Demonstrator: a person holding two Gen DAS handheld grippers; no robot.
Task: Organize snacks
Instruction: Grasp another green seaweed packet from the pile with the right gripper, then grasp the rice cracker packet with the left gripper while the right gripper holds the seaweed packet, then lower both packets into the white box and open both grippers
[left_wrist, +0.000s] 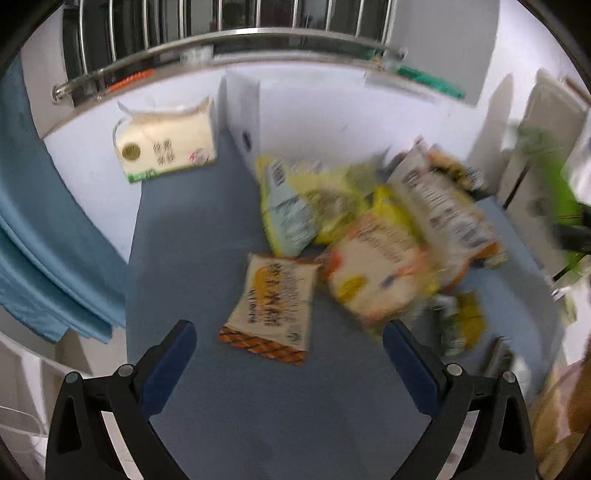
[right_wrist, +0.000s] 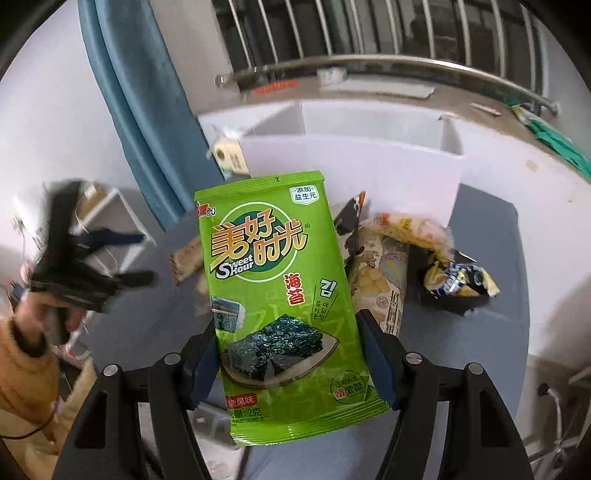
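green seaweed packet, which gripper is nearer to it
Right. The right gripper has the green seaweed packet clamped between its fingers; the left gripper hangs empty off to the packet's left, apart from it.

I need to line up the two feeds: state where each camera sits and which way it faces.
Left wrist: on the left tongs, angled down at the snack pile on the blue mat; its open fingers show.
Right wrist: on the right tongs, gripping the green seaweed packet; the left hand shows.
Shared: snack pile, tissue pack, window railing.
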